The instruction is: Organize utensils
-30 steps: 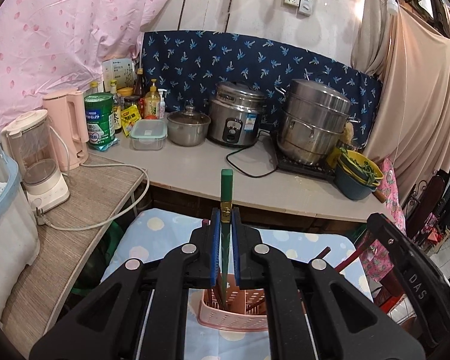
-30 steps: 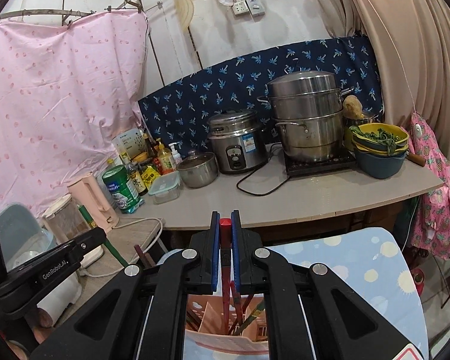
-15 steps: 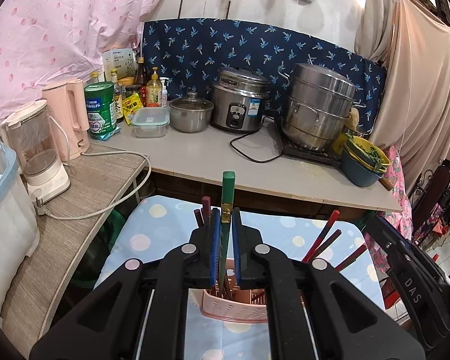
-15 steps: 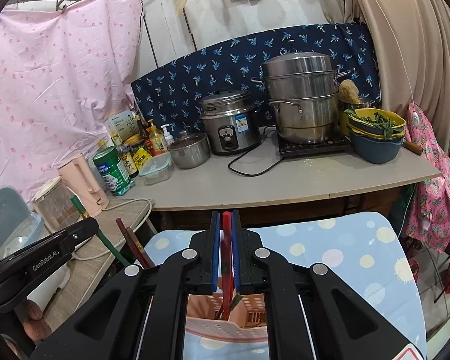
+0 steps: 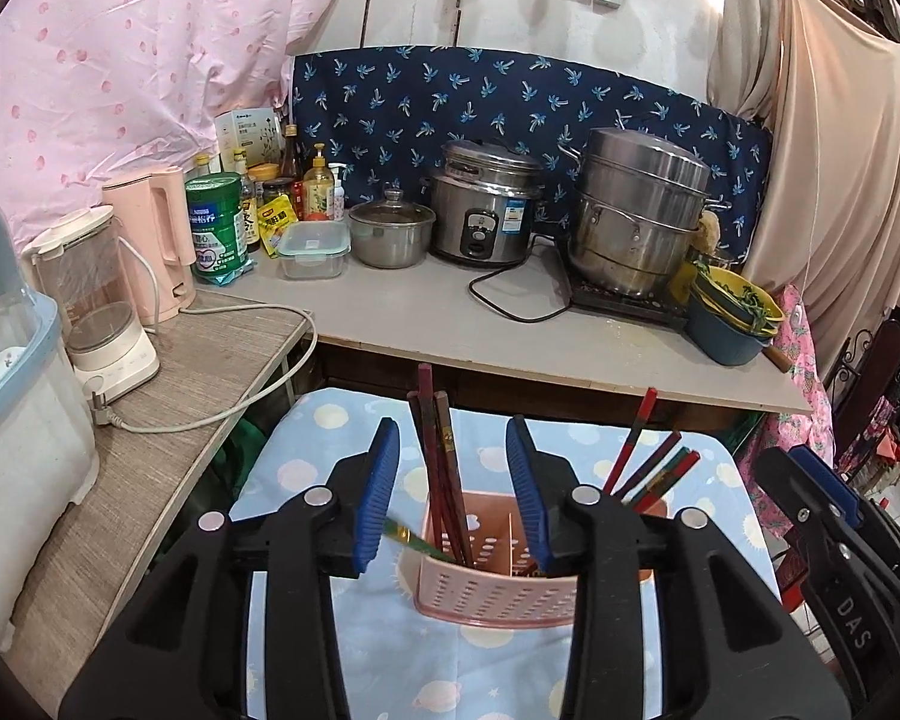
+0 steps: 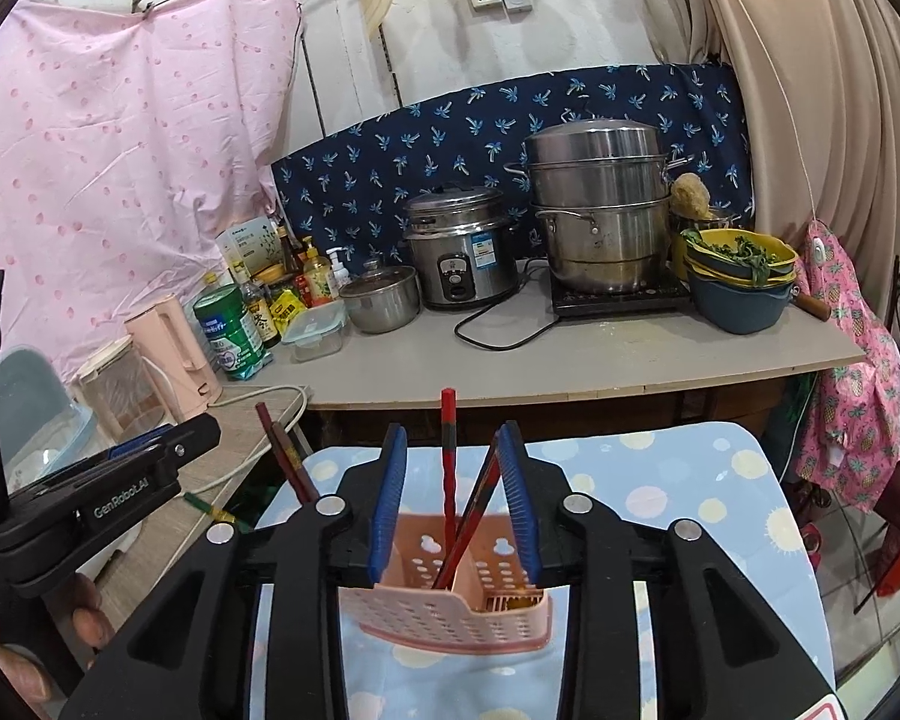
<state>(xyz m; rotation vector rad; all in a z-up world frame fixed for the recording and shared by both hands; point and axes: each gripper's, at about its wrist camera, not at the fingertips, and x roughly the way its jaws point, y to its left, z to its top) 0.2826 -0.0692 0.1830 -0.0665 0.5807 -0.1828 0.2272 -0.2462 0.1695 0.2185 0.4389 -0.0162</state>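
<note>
Left wrist view: left claw [image 5: 450, 486] is standing part open, jaws just having been opening, gripping nothing; dark chopsticks [image 5: 435, 468] are rising upright between the pads, apart from them, and a green one [image 5: 411, 538] is leaning low toward the left pad. Both are sitting in the pink basket [image 5: 498, 594] directly below. Right claw [image 6: 453, 495] is likewise part open, having just been opening, a red chopstick [image 6: 448, 450] standing free between its pads. Basket is resting on the dotted table [image 6: 690, 480]; both claws are equally near. Beyond, pots are crowding the counter [image 5: 426, 312].
</note>
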